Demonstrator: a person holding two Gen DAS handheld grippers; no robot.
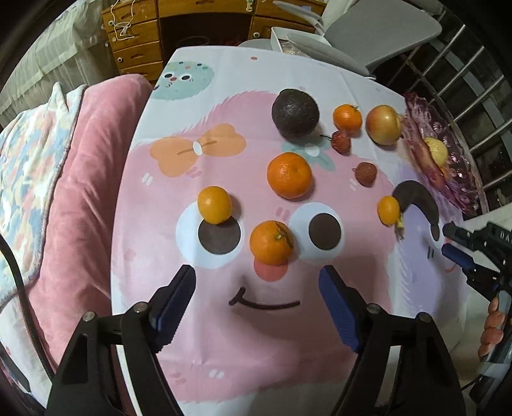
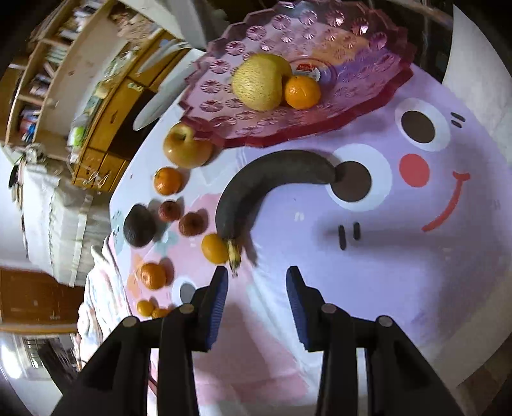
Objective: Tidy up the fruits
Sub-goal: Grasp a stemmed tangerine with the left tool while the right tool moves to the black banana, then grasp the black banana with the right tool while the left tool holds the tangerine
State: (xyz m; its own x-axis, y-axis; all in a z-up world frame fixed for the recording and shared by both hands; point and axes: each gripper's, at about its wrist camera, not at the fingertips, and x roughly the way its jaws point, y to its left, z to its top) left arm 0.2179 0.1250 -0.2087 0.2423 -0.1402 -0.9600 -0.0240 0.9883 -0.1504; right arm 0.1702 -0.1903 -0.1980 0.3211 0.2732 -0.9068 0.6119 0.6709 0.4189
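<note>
Fruit lies scattered on a cartoon tablecloth. My left gripper is open and empty, just short of a mandarin; more mandarins, an avocado, an apple and two lychees lie beyond. My right gripper is open and empty, near the stem of a blackened banana that touches a small mandarin. The pink glass fruit plate holds a pear and a mandarin. The right gripper also shows in the left wrist view.
A pink cushion and a quilt lie left of the table. Wooden drawers and a grey chair stand behind it. A metal railing runs at the right. The table edge is close in front of both grippers.
</note>
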